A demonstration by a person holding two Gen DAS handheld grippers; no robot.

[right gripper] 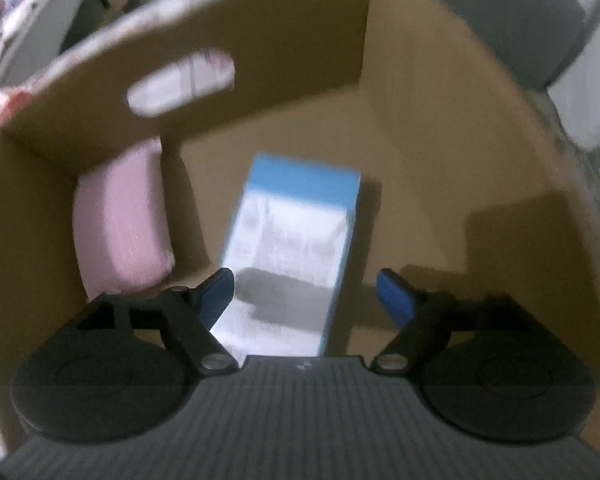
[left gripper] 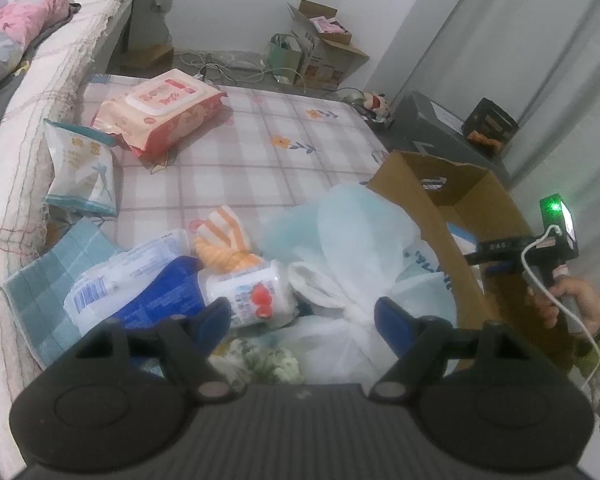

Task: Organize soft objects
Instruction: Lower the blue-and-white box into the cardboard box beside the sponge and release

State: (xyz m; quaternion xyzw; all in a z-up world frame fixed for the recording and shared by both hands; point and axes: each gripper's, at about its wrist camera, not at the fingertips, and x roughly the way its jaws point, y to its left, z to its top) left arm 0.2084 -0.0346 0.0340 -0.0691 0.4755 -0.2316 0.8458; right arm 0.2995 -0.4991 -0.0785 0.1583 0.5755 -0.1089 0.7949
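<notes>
where the checked, flower-printed mat lies on the floor beside a bed's edge, a heap of soft things is spread over it: a pink wipes pack and a white-and-teal pouch farther off, then a teal towel, a striped orange cloth and pale plastic bags close in. grey walls, open cartons and loose cables fill the far corner. the cardboard box stands at the mat's right edge, and the person's hand holds the other tool above it. the left gripper hovers over the heap, jaws wide, holding nothing. the right gripper points down into the box, jaws spread wide with no pad on anything. the blue-and-white pack lies on the box floor between the fingers, long axis running away from the camera, blue end farthest. a pink pack sits to its left under a flap.
</notes>
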